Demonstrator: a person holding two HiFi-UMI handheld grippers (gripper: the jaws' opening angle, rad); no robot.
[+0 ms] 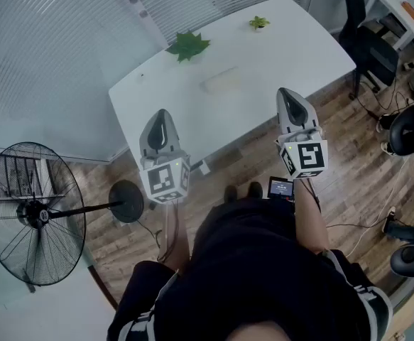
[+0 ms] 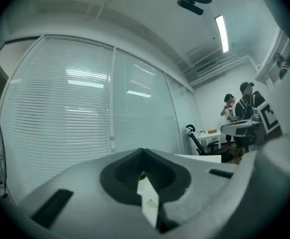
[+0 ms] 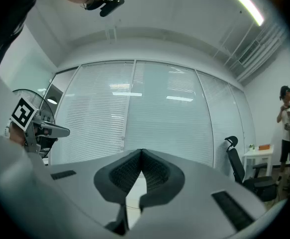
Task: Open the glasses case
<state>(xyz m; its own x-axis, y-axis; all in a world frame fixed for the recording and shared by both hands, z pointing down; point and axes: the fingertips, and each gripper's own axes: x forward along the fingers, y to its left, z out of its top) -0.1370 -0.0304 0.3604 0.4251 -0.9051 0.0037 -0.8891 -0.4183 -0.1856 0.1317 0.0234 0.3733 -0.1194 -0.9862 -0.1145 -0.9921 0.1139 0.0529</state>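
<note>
White tabletop [image 1: 292, 41]: left tongs [image 1: 162, 114] and right tongs [image 1: 285, 92] hover level at its near edge, both pressed together with nothing between them. Pale glasses case [image 1: 224, 82] lies closed near tabletop's middle, well apart from both tongs. Green leaf [image 1: 187, 46] sits toward tabletop's far edge.

Location type: office.

Indicators:
- Full-height glass walls [image 3: 164, 118] with slatted blinds drawn across every panel.
- Strip light [image 2: 222, 33] mounted on a white ceiling.
- Wood-pattern floor [image 1: 363, 183] with loose cables running across it.
- Large white surface [image 1: 263, 69] set against the glass, of meeting-table type.
- Black office chairs [image 1: 370, 48] near the surface.
- Small white side desk [image 1: 398, 9] in the corner.
- Pedestal fan [image 1: 33, 212] standing beside the glass.
- Two people [image 2: 244, 103] standing at the far end.
</note>
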